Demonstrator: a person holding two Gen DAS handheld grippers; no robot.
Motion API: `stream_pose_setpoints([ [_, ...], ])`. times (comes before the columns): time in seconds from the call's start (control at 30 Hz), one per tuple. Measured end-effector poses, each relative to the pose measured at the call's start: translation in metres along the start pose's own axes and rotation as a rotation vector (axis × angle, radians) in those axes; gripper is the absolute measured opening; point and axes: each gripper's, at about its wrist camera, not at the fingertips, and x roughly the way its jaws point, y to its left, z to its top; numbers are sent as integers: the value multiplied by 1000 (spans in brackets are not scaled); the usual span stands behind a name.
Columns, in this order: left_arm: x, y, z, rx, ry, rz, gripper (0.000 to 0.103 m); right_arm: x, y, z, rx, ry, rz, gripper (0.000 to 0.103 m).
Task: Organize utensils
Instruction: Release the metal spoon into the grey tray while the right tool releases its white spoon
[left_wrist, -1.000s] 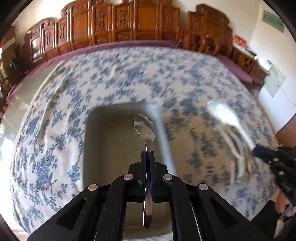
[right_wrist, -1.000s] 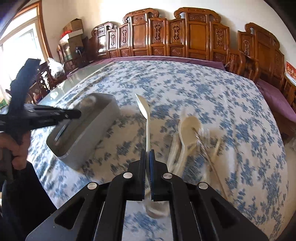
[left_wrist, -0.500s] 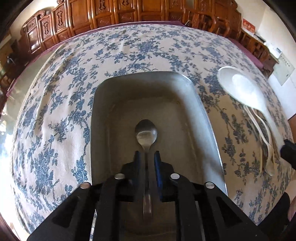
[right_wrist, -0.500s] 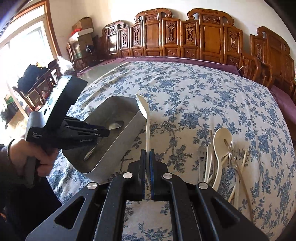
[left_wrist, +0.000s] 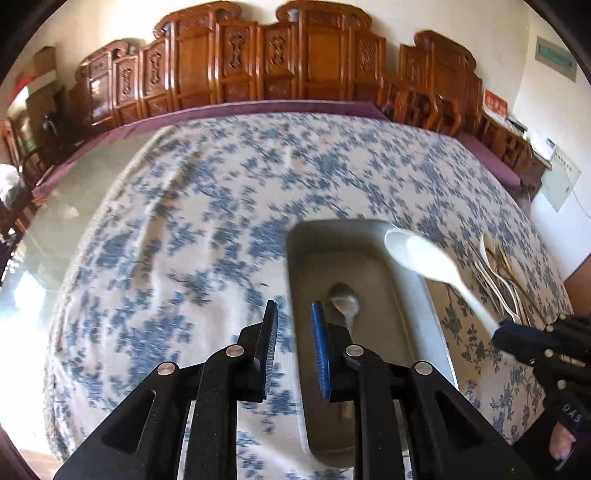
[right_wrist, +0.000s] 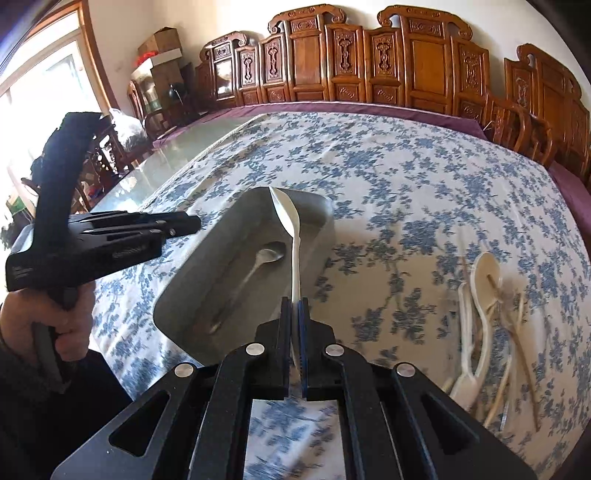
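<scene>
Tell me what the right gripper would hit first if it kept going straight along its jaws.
Probably the grey bin. The right gripper is shut on the white spoon, whose bowl already hangs over the bin's far end above the metal spoon. Depth is unclear.

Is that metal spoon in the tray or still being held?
In the tray. The metal spoon lies on its floor, clear of the open left fingers.

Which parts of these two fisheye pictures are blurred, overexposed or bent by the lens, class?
Left wrist view: the tablecloth is smeared by motion blur, the white spoon is soft, and the left edge is washed out by glare. Right wrist view: the window at the left is blown out, the utensil pile is blurred, and the row of carved wooden chairs bows in an arc.
</scene>
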Motion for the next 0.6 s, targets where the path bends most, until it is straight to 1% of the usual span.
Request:
stream_pose_setpoints([
  [0.17, -7, 24, 0, -21, -26, 17, 17, 18, 21, 11, 13, 28, -1, 5],
  [0.27, -4, 40, 0, -44, -19, 17, 17, 30, 29, 17, 26, 45, -18, 5],
  [0.43, -7, 58, 2, -75, -31, 20, 17, 57, 39, 24, 53, 110, -65, 5],
  [0.53, -8, 61, 2, -82, -35, 22, 17, 65, 45, 25, 58, 116, -58, 5],
  [0.6, -8, 62, 2, -80, -37, 25, 17, 68, 50, 26, 56, 117, -19, 9],
])
